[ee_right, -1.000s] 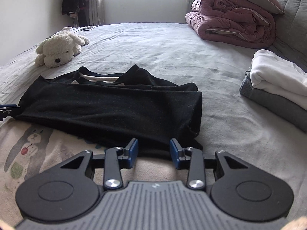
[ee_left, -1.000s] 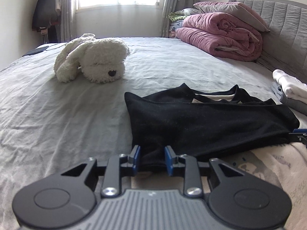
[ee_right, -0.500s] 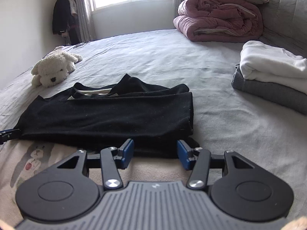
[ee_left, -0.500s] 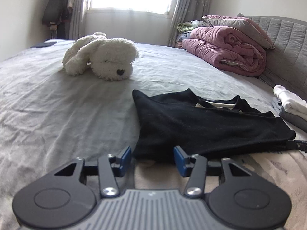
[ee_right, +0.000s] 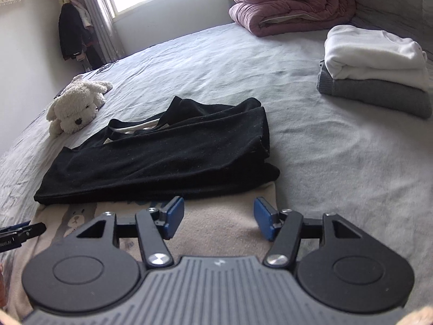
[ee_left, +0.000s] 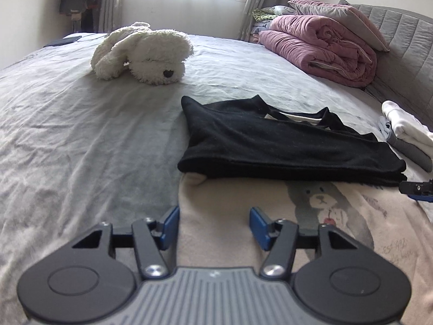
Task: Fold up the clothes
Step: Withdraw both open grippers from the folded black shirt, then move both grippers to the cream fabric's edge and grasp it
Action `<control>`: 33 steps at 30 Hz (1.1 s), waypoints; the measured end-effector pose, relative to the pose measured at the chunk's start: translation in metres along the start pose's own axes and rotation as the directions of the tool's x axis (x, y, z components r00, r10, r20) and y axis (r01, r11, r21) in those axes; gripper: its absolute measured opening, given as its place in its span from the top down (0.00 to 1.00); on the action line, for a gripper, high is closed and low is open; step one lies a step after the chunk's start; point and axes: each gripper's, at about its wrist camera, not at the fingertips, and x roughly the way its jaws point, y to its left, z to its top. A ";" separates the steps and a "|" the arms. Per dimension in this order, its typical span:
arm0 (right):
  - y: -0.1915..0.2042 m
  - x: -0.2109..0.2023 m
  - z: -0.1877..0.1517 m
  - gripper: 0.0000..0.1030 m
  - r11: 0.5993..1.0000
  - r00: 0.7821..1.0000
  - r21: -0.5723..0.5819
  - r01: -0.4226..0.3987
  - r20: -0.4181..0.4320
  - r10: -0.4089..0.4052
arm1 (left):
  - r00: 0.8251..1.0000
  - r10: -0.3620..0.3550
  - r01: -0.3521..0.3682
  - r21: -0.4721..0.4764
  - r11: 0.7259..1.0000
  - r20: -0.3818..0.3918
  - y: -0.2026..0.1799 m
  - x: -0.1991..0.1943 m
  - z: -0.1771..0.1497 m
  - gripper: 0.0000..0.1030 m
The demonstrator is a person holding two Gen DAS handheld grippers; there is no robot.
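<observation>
Black sleeves [ee_left: 284,146] lie folded across the beige shirt [ee_left: 243,197] on the bed [ee_left: 81,124]. Both hand-held grippers, left [ee_left: 213,227] and right [ee_right: 219,218], just opening and empty, hover above its hem, likely for the next fold.

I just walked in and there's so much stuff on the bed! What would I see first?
Probably the fluffy white toy dog lying far back on the grey bed, near the window. Then the black garment folded over a beige top with a bear picture, right in front of the two open grippers. A rolled pink quilt sits by the headboard.
</observation>
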 end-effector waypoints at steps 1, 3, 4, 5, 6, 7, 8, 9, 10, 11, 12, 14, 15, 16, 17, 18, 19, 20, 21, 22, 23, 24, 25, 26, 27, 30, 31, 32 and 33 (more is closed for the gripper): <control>0.001 -0.005 -0.001 0.40 1.000 1.000 0.007 -0.004 -0.005 0.004 | 1.000 -0.002 0.002 -0.009 1.000 -0.019 -0.001 -0.004 0.000 0.43; 0.002 -0.017 -0.002 0.40 0.999 1.000 0.024 -0.021 -0.015 0.021 | 0.998 -0.016 0.013 -0.036 0.999 -0.068 0.000 -0.011 0.000 0.43; 0.002 -0.022 -0.002 0.40 0.999 0.999 0.031 -0.028 -0.018 0.028 | 0.995 -0.025 0.020 -0.050 0.999 -0.092 0.001 -0.015 -0.001 0.43; 0.003 -0.029 -0.003 0.40 0.999 0.999 0.038 -0.035 -0.018 0.035 | 0.993 -0.035 0.028 -0.063 0.998 -0.116 0.002 -0.020 -0.002 0.43; 0.003 -0.036 -0.004 0.40 0.998 0.999 0.047 -0.042 -0.016 0.043 | 0.990 -0.044 0.034 -0.073 0.997 -0.137 0.003 -0.025 -0.004 0.43; 0.003 -0.044 -0.005 0.40 0.997 0.999 0.056 -0.050 -0.016 0.051 | 0.987 -0.052 0.040 -0.080 0.996 -0.155 0.004 -0.030 -0.007 0.43; 0.003 -0.050 -0.007 0.40 0.996 0.998 0.066 -0.057 -0.016 0.058 | 0.983 -0.060 0.045 -0.086 0.995 -0.172 0.005 -0.035 -0.010 0.43; 0.002 -0.057 -0.008 0.39 0.995 0.998 0.076 -0.063 -0.017 0.064 | 0.980 -0.067 0.051 -0.090 0.995 -0.187 0.006 -0.041 -0.013 0.43; 0.002 -0.064 -0.010 0.39 0.994 0.997 0.084 -0.068 -0.018 0.070 | 0.976 -0.074 0.056 -0.094 0.994 -0.203 0.007 -0.046 -0.016 0.42; 0.001 -0.070 -0.012 0.39 0.993 0.997 0.093 -0.074 -0.022 0.076 | 0.972 -0.081 0.061 -0.098 0.993 -0.219 0.009 -0.052 -0.019 0.42; 0.000 -0.078 -0.014 0.39 0.992 0.996 0.099 -0.079 -0.028 0.082 | 0.968 -0.091 0.068 -0.109 0.992 -0.233 0.011 -0.057 -0.023 0.42; -0.002 -0.090 -0.019 0.39 0.991 0.995 0.104 -0.086 -0.035 0.091 | 0.958 -0.117 0.082 -0.138 0.987 -0.261 0.016 -0.067 -0.030 0.41; -0.004 -0.098 -0.022 0.38 0.990 0.995 0.105 -0.090 -0.038 0.094 | 0.953 -0.129 0.089 -0.153 0.984 -0.275 0.018 -0.071 -0.034 0.40; -0.006 -0.105 -0.026 0.38 0.990 0.995 0.108 -0.092 -0.040 0.097 | 0.948 -0.143 0.097 -0.171 0.981 -0.283 0.021 -0.076 -0.038 0.40; -0.008 -0.111 -0.029 0.38 0.989 0.994 0.111 -0.094 -0.041 0.099 | 0.945 -0.158 0.105 -0.190 0.976 -0.288 0.025 -0.081 -0.042 0.40; -0.010 -0.117 -0.033 0.37 0.989 0.994 0.113 -0.097 -0.042 0.102 | 0.942 -0.170 0.112 -0.208 0.972 -0.288 0.028 -0.086 -0.046 0.40; -0.013 -0.123 -0.036 0.37 0.989 0.994 0.114 -0.099 -0.041 0.104 | 0.941 -0.182 0.119 -0.226 0.967 -0.284 0.032 -0.090 -0.050 0.40; -0.015 -0.128 -0.040 0.36 0.988 0.994 0.117 -0.098 -0.039 0.103 | 0.940 -0.195 0.127 -0.246 0.961 -0.279 0.036 -0.094 -0.054 0.40; -0.019 -0.133 -0.043 0.35 0.988 0.994 0.121 -0.097 -0.035 0.102 | 0.940 -0.209 0.136 -0.266 0.954 -0.271 0.040 -0.098 -0.058 0.40; -0.024 -0.137 -0.048 0.34 0.987 0.995 0.132 -0.093 -0.030 0.098 | 0.939 -0.223 0.147 -0.281 0.948 -0.261 0.044 -0.102 -0.062 0.40; -0.029 -0.140 -0.052 0.33 0.985 0.995 0.147 -0.088 -0.023 0.092 | 0.939 -0.237 0.160 -0.292 0.943 -0.249 0.048 -0.105 -0.067 0.40; -0.035 -0.144 -0.057 0.33 0.983 0.996 0.162 -0.083 -0.016 0.087 | 0.939 -0.250 0.176 -0.298 0.938 -0.234 0.051 -0.108 -0.071 0.40; -0.041 -0.147 -0.062 0.33 0.981 0.997 0.182 -0.073 -0.012 0.076 | 0.940 -0.260 0.187 -0.302 0.935 -0.220 0.054 -0.111 -0.075 0.40; -0.047 -0.147 -0.067 0.33 0.974 0.997 0.220 -0.061 -0.022 0.068 | 0.941 -0.267 0.196 -0.308 0.931 -0.209 0.057 -0.113 -0.079 0.41; -0.054 -0.147 -0.071 0.33 0.963 0.997 0.265 -0.050 -0.037 0.062 | 0.941 -0.273 0.201 -0.320 0.926 -0.199 0.059 -0.115 -0.081 0.41; -0.068 -0.145 -0.080 0.33 0.925 0.993 0.374 -0.063 -0.069 0.095 | 0.935 -0.301 0.218 -0.366 0.905 -0.187 0.067 -0.120 -0.085 0.40; -0.072 -0.144 -0.082 0.33 0.913 0.990 0.402 -0.074 -0.082 0.117 | 0.931 -0.316 0.226 -0.390 0.893 -0.184 0.072 -0.120 -0.086 0.40; -0.075 -0.142 -0.084 0.33 0.902 0.986 0.424 -0.078 -0.100 0.133 | 0.925 -0.334 0.234 -0.421 0.877 -0.182 0.077 -0.120 -0.088 0.40; -0.077 -0.140 -0.086 0.33 0.893 0.981 0.443 -0.081 -0.122 0.150 | 0.919 -0.351 0.241 -0.448 0.861 -0.181 0.081 -0.119 -0.089 0.40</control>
